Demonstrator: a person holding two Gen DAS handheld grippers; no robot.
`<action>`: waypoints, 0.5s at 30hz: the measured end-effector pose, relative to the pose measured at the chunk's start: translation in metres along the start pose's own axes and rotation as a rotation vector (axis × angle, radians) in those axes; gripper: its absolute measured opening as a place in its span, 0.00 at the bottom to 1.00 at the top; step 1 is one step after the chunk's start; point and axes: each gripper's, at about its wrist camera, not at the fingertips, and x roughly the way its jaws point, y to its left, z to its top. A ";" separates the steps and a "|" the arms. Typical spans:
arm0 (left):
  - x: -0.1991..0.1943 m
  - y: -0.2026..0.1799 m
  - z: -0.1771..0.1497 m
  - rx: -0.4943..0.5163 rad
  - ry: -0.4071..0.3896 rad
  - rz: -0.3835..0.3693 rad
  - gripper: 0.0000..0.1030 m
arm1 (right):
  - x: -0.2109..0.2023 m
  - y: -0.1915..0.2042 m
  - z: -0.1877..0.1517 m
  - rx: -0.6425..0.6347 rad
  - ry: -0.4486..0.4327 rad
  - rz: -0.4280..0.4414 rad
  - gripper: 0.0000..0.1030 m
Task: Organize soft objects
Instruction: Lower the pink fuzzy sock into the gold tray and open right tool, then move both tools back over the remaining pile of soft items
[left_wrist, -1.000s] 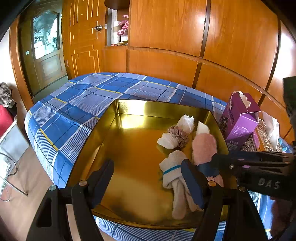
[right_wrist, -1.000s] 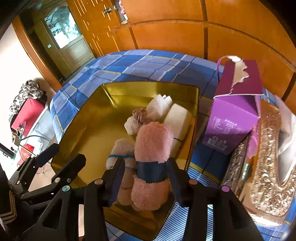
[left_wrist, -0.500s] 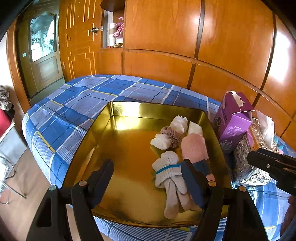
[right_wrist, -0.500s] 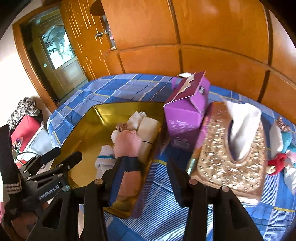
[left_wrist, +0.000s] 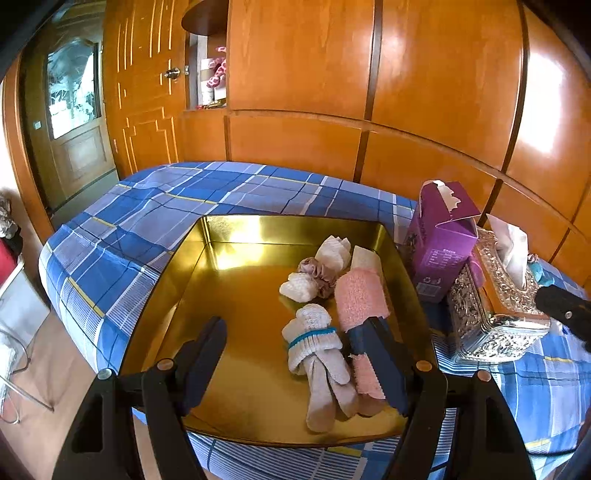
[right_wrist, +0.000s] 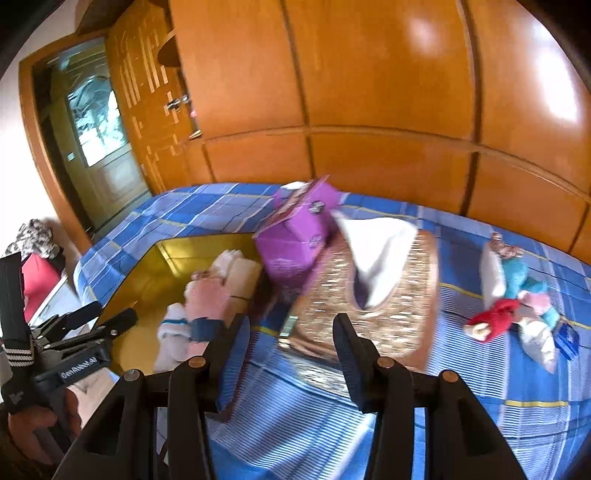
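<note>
The pink sock (left_wrist: 361, 297) with its dark band lies in the gold tray (left_wrist: 236, 236) at the 3 o'clock wall, beside the white rolled sock (left_wrist: 312, 335), packed tight, likely to leave floor free for more. The left gripper (left_wrist: 295, 358) hovers over the tray, fingers wide and empty. The right gripper (right_wrist: 291, 354), fingers narrower and empty, faces the tissue holder (right_wrist: 373, 295); at its 3 o'clock the loose pile of soft things (right_wrist: 517, 302) waits on the bed (right_wrist: 461, 376). The left tool reads "GenRobot.AI"; the purple box (left_wrist: 439, 243) print is unreadable.

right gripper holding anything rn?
No. The right gripper has open jaws with nothing between them, only the blue plaid bedspread and gold embossed tissue box beyond.
</note>
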 end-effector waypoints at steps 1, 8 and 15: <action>-0.001 -0.001 0.000 0.002 -0.001 -0.002 0.74 | -0.003 -0.007 -0.002 0.011 -0.005 -0.012 0.46; -0.004 -0.010 -0.002 0.027 -0.001 -0.006 0.74 | -0.019 -0.068 -0.024 0.122 0.002 -0.136 0.46; -0.012 -0.024 0.000 0.064 -0.015 -0.017 0.74 | -0.032 -0.131 -0.052 0.230 0.046 -0.263 0.46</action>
